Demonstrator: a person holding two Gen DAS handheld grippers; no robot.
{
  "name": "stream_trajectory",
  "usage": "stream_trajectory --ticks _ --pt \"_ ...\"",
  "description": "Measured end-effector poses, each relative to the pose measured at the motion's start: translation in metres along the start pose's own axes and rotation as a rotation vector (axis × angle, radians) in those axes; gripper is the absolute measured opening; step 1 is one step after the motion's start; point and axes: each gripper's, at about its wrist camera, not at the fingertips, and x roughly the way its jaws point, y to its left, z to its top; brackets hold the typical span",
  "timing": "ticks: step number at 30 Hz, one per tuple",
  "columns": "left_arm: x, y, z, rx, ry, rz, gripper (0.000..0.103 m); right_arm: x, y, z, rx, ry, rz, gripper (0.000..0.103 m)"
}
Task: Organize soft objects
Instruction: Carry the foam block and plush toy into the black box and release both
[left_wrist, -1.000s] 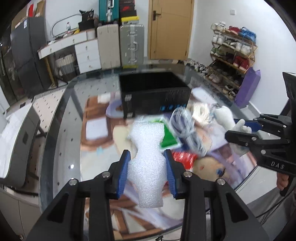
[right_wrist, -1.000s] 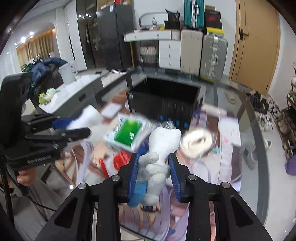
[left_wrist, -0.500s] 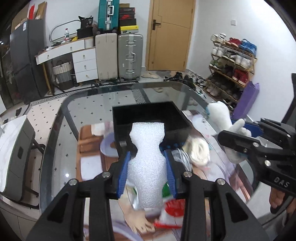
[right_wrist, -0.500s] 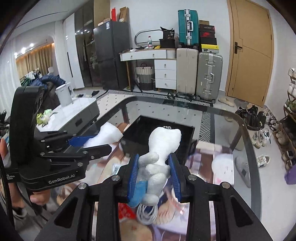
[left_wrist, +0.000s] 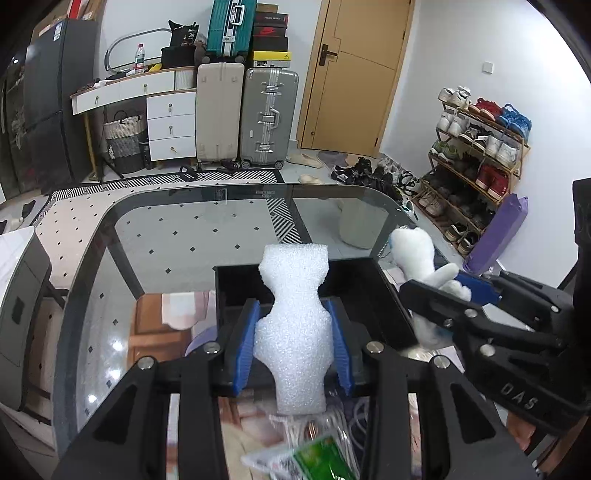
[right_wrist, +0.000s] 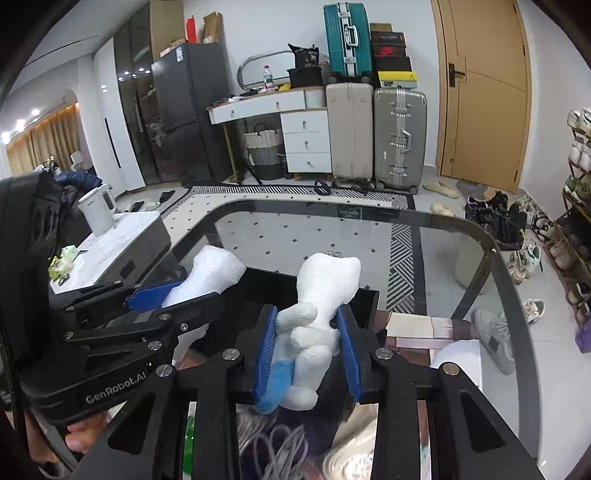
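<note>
My left gripper (left_wrist: 293, 343) is shut on a white foam piece (left_wrist: 295, 317), which hangs above the open black box (left_wrist: 384, 291) on the glass table. The foam piece (right_wrist: 210, 275) also shows at the left of the right wrist view. My right gripper (right_wrist: 306, 350) is shut on a white plush toy (right_wrist: 321, 314) with a blue part at its bottom. It hovers over the near side of the black box (right_wrist: 365, 295). The plush toy (left_wrist: 417, 258) appears at the right of the left wrist view, held beside the box.
On the glass table (left_wrist: 177, 221) near the box lie a green-and-white packet (left_wrist: 314, 458), a grey cable coil (right_wrist: 280, 446) and a white roll (right_wrist: 351, 458). Suitcases (left_wrist: 243, 114), a drawer unit and a shoe rack (left_wrist: 476, 147) stand beyond the table.
Both grippers have moved forward across the table with their loads, from above the loose items to above the black box. The box now lies right under them.
</note>
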Motion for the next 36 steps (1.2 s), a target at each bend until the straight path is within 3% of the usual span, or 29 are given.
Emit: stream_trajectory --ticks 3,13,25,31,34,36 --pt "0.012 0.001 0.000 0.003 -0.007 0.008 0.036 0.022 -0.005 0.001 -0.023 0.011 -0.042 0.033" --pt "0.035 -0.002 -0.018 0.018 0.047 0.014 0.036 0.066 -0.017 -0.022 -0.001 0.129 0.021 0.033" --pt "0.042 -0.010 -0.034 0.038 0.133 0.003 0.036 0.062 -0.018 -0.030 -0.015 0.152 0.051 0.033" --pt "0.034 -0.010 -0.032 0.037 0.105 0.006 0.036 0.059 -0.023 -0.030 0.023 0.151 0.078 0.033" --pt "0.036 -0.010 -0.033 0.039 0.112 0.011 0.039 0.057 -0.024 -0.030 0.040 0.148 0.083 0.036" --pt "0.035 -0.010 -0.034 0.037 0.104 0.030 0.050 0.056 -0.023 -0.031 0.037 0.150 0.073 0.038"
